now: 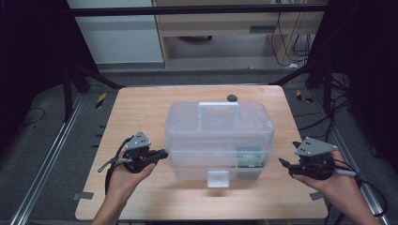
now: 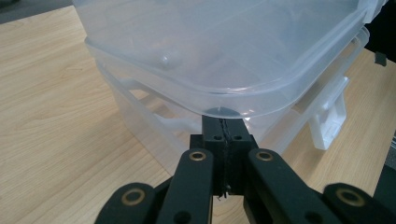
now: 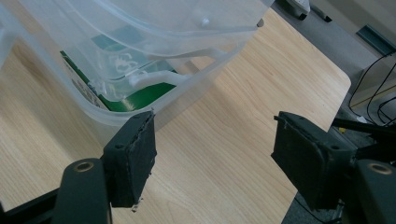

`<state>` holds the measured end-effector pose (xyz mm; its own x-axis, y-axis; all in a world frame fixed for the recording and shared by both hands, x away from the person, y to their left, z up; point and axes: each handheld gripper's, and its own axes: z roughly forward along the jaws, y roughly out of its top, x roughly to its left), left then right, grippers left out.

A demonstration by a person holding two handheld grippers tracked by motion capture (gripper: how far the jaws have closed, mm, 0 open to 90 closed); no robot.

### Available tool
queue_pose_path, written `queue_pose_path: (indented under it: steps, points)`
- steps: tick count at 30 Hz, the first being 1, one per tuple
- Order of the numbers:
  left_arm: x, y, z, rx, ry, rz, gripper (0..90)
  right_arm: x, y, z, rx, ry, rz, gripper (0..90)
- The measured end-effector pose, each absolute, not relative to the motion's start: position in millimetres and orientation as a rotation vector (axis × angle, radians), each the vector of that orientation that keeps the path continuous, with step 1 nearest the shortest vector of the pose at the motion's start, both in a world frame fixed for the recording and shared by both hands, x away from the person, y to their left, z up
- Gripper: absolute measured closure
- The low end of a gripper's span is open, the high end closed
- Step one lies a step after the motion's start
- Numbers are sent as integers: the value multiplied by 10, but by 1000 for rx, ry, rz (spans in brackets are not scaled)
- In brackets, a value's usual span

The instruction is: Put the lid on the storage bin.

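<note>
Clear plastic storage box [image 1: 218, 136] with a hinged lid [image 1: 218, 123] sits mid-table on the wooden table [image 1: 141, 105], a little toward the person's side. Carry handle [image 1: 218, 111] lies flat on top of the lid. White front latch [image 1: 218, 178] faces the person, hanging down over the front wall. Green-and-white packet [image 1: 248, 157] is inside the box at its front right corner, seen through the wall; in the right gripper view it shows as a green flat pack [image 3: 135, 95] against the box bottom.

Left gripper [image 1: 163, 153] is at the box's left side, tips pointing right at the seam where the lid meets the base. Jaws closed, pressed together with nothing between them. In the left gripper view the closed tips of the left gripper [image 2: 223, 125] touch the underside of the lid's overhanging rim [image 2: 219, 95], at the corner; the latch [image 2: 329, 119] shows to the right in that view.

Right gripper [image 1: 286, 165] is held by the right hand [image 1: 340, 180] near the box's right front corner, apart from it, not touching. Jaws open wide, nothing between them but bare table. Right gripper view: the right gripper [image 3: 212, 144] has its left pad just beside the box wall, the other over the table's edge.

Small dark round object [image 1: 231, 98] rests at the table's far edge, behind the box, too small to identify.
</note>
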<state>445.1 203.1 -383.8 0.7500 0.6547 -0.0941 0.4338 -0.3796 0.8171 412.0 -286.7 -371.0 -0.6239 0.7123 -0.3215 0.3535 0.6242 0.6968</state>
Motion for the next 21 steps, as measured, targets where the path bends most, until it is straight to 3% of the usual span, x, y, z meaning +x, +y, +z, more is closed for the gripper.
queue_pose_path:
  steps: [14,18,21]
  points:
    - [4427,2026,-3929,2049,821,297,897,4172,-2908,-3852,878,2255,801,293]
    - [4449,2090,-3966,2162,839,353,883,4196,-2927,-3888,895,2249,803,292]
    - [4507,2264,-3986,2153,887,380,881,4239,-2946,-3917,921,2229,800,290]
